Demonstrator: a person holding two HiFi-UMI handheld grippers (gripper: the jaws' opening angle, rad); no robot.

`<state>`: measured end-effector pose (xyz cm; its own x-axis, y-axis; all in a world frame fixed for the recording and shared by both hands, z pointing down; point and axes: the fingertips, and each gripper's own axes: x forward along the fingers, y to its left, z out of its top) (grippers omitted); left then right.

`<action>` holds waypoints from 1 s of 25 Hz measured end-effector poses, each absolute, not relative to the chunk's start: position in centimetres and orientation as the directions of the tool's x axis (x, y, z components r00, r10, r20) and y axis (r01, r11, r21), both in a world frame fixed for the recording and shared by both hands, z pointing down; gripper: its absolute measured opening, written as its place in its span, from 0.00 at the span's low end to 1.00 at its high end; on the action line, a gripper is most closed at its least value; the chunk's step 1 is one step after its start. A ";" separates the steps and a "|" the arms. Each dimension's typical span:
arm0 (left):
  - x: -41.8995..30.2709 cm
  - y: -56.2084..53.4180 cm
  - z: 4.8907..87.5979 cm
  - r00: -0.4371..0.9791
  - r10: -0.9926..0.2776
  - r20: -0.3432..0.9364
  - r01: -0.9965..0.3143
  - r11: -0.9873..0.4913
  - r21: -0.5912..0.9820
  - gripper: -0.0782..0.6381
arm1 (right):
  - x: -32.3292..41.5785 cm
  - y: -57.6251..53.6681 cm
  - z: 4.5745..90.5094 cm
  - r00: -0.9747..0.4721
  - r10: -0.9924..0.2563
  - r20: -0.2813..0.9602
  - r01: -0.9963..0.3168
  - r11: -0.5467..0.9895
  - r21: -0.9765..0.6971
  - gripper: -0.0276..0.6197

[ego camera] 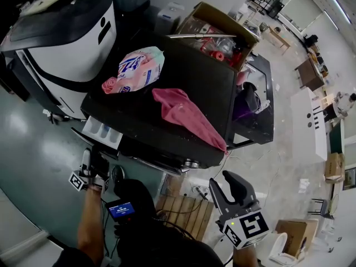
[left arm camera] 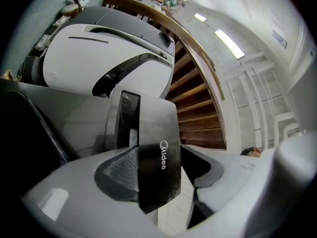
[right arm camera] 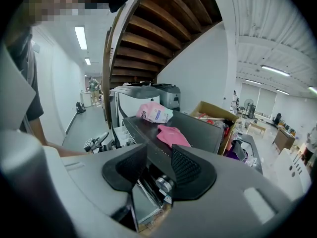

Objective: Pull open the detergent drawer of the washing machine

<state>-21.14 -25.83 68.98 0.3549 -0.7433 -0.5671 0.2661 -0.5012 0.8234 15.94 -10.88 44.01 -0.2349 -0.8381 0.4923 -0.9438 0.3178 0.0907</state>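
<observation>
- Washing machine [ego camera: 189, 65]: dark, flat top, middle of head view.
- Detergent drawer [ego camera: 103, 131]: at the machine's front left corner, slid out, white compartments showing from above.
- Left gripper [ego camera: 93, 159]: just in front of the drawer's outer end, marker cube towards the person.
- In the left gripper view the drawer's dark front panel [left arm camera: 151, 128], printed "Midea", stands upright between the two jaws of the left gripper [left arm camera: 161, 167]. Both pads press its sides, so the claw is clenched on the panel.
- Right gripper [ego camera: 225, 185]: held low at the right, well apart from the drawer, off the machine's front right corner.
- In the right gripper view the right gripper [right arm camera: 158, 160] has its jaws apart with nothing between them, so it is released. The machine's front edge and the slid-out drawer [right arm camera: 121, 133] show beyond, out of its reach.
- Pink cloth [ego camera: 186, 115]: draped on the machine's top, hanging towards the front right edge.
- Detergent bag [ego camera: 136, 68]: pink and white, lying on the top towards the back left, apart from the cloth.
- Cardboard box [ego camera: 219, 32]: open, behind the machine on the right, red items inside.
- White appliance [ego camera: 61, 32]: with a dark lid, stands left of the machine.
- Wooden pallet [ego camera: 183, 210]: on the floor in front of the machine, between the two grippers.
- Wooden staircase [left arm camera: 198, 98]: curves up behind the white appliance in the left gripper view.
</observation>
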 end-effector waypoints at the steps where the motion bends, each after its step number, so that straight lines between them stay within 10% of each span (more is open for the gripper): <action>1: -21.2 -25.6 68.9 0.356 -0.743 -0.566 0.267 -0.500 0.824 0.52 | 16.0 -10.7 44.0 -0.234 -0.838 0.492 -0.944 0.317 0.091 0.26; 25: -23.3 -19.8 68.4 0.478 -0.706 -0.523 0.186 -0.501 0.845 0.55 | 16.8 -7.5 44.6 -0.242 -0.844 0.479 -0.949 0.309 0.065 0.26</action>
